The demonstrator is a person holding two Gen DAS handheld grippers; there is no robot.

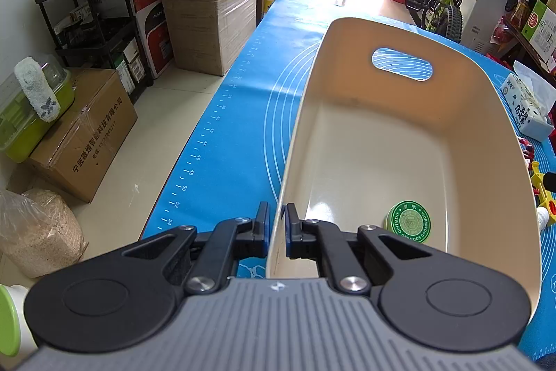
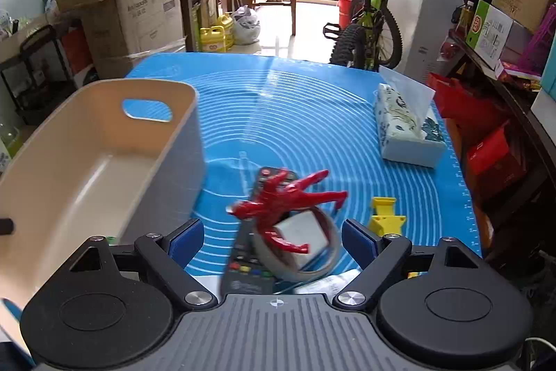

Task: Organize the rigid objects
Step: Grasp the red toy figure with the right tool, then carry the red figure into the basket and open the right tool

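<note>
Two grippers are working over the blue mat (image 2: 312,113). Largest, the beige bin (image 1: 382,134) is stretching ahead of the left gripper (image 1: 277,228), whose jaws are pinching the bin's near left wall between them. A green round tin (image 1: 407,222) is lying inside, just right of those jaws. The right gripper (image 2: 272,237) is hovering with jaws spread wide; between them a black remote (image 2: 245,270), a tape roll (image 2: 302,266) and a glossy red figurine (image 2: 281,200) are piling together, a yellow toy (image 2: 385,218) just beyond the right fingertip.

Bare bin floor (image 1: 365,155) beyond tin (image 1: 407,222); figure (image 2: 278,200) between open right tongs (image 2: 272,240).
</note>
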